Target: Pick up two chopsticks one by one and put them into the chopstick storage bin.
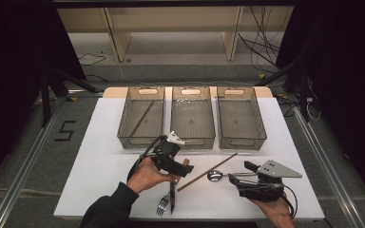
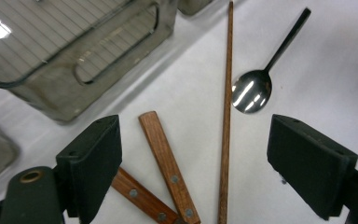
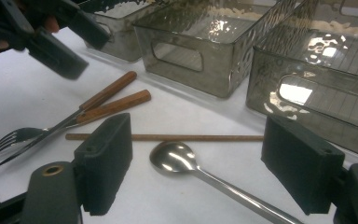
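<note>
High view: a white table carries three smoky clear bins in a row, the leftmost holding one brown stick, with loose cutlery in front — a wooden-handled fork and knife lying crossed, a long wooden chopstick set diagonally, and a metal spoon just right of it. Left gripper hangs over the two wooden handles, jaws spread wide with nothing pinched; the left gripper view shows the handles and the chopstick between them. Right gripper rests near the spoon, jaws spread and empty, the spoon bowl lying between them in the right gripper view.
</note>
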Available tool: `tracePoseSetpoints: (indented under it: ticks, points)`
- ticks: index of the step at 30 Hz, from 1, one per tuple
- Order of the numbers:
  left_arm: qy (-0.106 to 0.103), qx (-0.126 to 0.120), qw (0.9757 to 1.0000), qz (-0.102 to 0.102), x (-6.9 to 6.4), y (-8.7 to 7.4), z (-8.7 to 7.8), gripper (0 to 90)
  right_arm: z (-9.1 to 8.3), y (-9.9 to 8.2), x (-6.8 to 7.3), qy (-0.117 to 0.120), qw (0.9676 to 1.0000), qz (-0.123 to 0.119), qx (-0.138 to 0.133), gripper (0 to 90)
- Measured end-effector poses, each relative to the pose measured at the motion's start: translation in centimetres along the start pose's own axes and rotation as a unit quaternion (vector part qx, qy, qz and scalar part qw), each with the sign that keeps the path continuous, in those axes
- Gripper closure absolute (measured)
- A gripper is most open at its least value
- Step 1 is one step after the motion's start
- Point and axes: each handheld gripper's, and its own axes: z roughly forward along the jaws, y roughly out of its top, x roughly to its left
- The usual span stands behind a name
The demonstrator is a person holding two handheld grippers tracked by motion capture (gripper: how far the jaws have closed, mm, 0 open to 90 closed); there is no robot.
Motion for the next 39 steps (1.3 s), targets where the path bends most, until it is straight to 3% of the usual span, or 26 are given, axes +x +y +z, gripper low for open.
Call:
tracePoseSetpoints:
  ticks: [10,17,22,24,33,35,39]
  points:
    - [-0.005,0.040,0.9988,0.026,-1.5,-0.5,2.0,18.9,0.0,0.0,0.0,0.000,1.0000,0.001,0.000,25.2]
    - [-0.008,0.082,0.9955,0.048,-2.4,-0.6,3.1,23.6,0.0,0.0,0.0,0.000,1.0000,0.001,0.000,25.2]
    - [-0.010,0.102,0.9927,0.064,-2.6,-0.5,3.7,33.5,0.0,0.0,0.0,0.000,1.0000,0.000,0.000,25.2]
    - [-0.008,0.104,0.9926,0.062,-2.7,-0.5,3.9,37.4,0.1,0.0,0.0,0.000,1.0000,0.000,0.001,25.2]
    - [-0.015,0.140,0.9869,0.079,-2.7,-0.5,5.0,58.9,0.1,0.0,0.0,0.001,1.0000,-0.001,0.001,25.3]
    - [-0.014,0.151,0.9850,0.083,-2.8,-0.4,5.3,61.2,0.1,0.0,0.0,0.001,1.0000,-0.001,0.001,25.4]
    - [-0.021,0.159,0.9838,0.079,-2.9,-0.4,5.6,65.7,0.1,0.0,0.0,0.002,1.0000,-0.001,0.001,25.4]
